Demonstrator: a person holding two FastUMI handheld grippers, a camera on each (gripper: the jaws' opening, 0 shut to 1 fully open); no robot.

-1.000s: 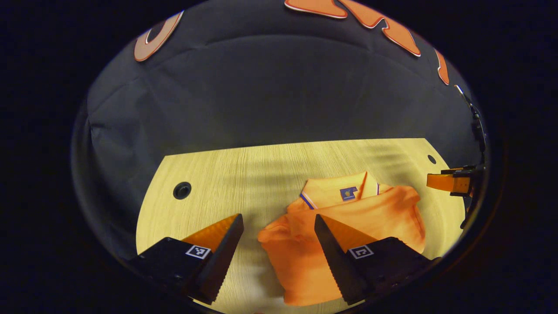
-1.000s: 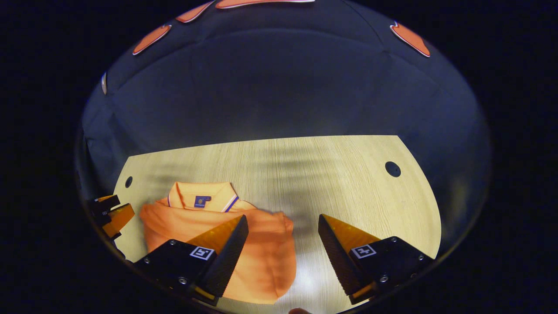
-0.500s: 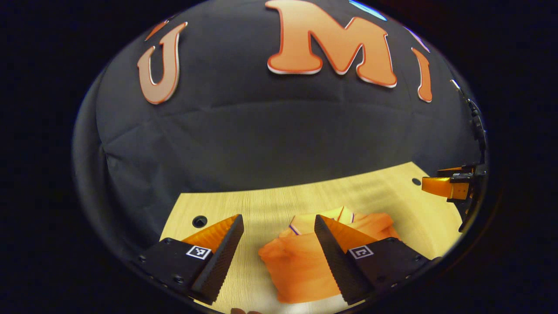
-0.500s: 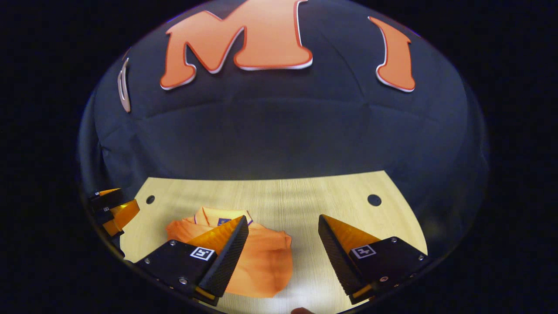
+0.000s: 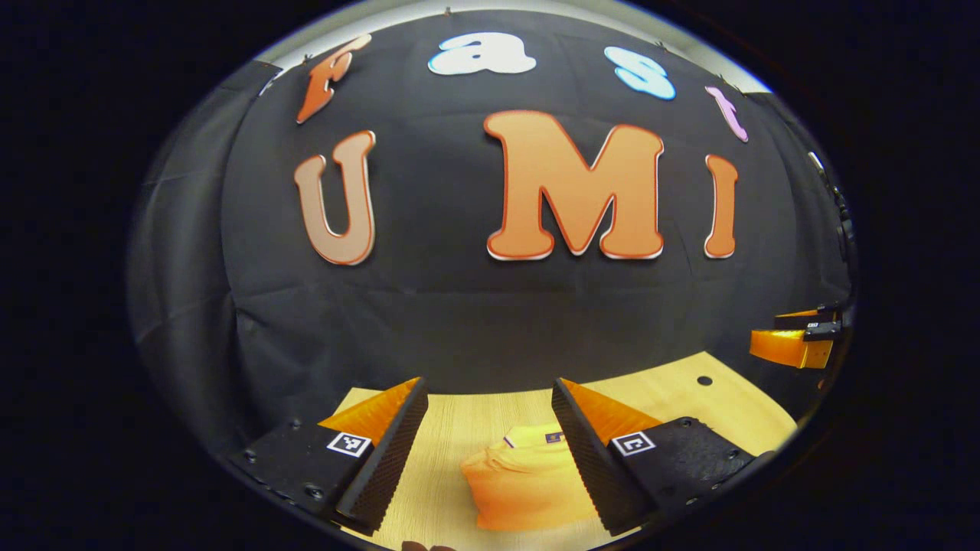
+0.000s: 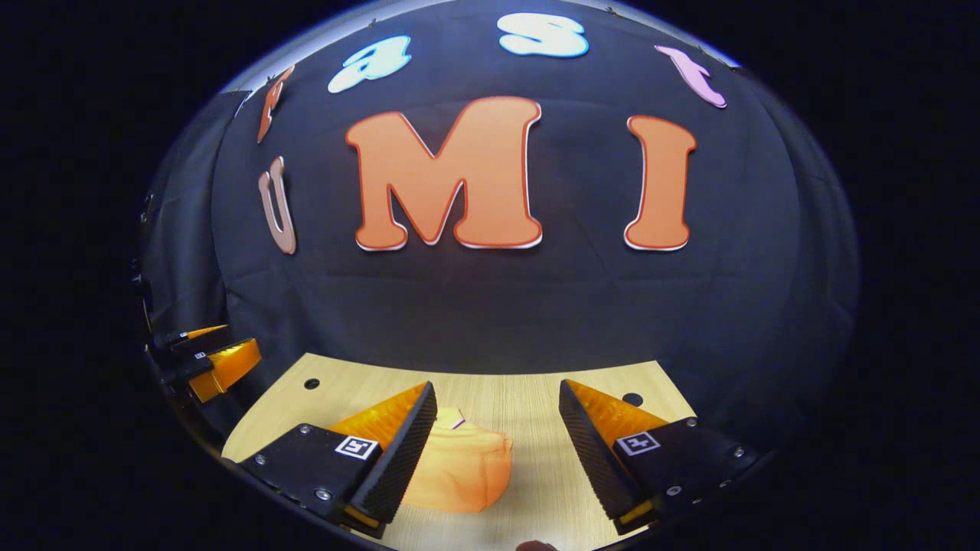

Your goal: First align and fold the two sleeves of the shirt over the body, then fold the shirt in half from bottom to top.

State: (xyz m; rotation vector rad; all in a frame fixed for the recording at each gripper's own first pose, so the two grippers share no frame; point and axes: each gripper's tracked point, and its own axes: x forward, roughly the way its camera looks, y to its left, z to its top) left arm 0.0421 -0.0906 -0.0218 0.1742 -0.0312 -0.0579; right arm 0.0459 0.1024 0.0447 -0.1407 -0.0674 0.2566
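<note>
Left gripper view: you are holding your left hand-held gripper point(image 5: 490, 417) wide open and empty above the counter point(image 5: 674, 394); the shirt point(image 5: 521, 482) is lying folded below it. Right gripper view: your right hand-held gripper point(image 6: 496, 421) is likewise gaping, gripping nothing, the shirt point(image 6: 459, 467) sitting beside its left finger. The fold is looking finished; be checking the edges are lining up.
</note>
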